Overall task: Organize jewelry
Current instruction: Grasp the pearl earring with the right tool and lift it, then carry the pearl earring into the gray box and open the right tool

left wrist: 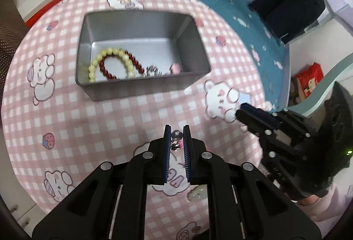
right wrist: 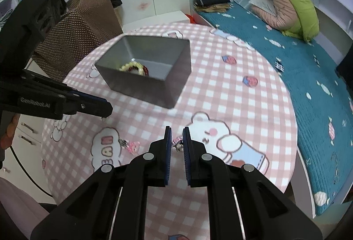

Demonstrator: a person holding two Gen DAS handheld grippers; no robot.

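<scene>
On the pink checked cloth (left wrist: 110, 120) stands a grey metal tin (left wrist: 141, 83), open at the top. Inside, toward its left near corner, lie a pale yellow bead bracelet (left wrist: 97, 61) and a dark red bead bracelet (left wrist: 106, 68), looped through each other. To their right sit a small silvery piece (left wrist: 152, 71) and a pink charm (left wrist: 175, 68), both close to the near wall.

In front of the tin, the left gripper (left wrist: 177, 134) is nearly closed, its blue pads pinching a small charm (left wrist: 176, 139): a shiny grey bead on top, with pink and dark bits hanging under it.

In the right wrist view, a pink bow piece (right wrist: 132, 147) with a silvery clasp lies on the cloth beside the printed letters. Just to its right, the right gripper (right wrist: 177, 142) is closed about as far as it goes on a tiny pink and silver trinket (right wrist: 177, 145), too small to make out further.
</scene>
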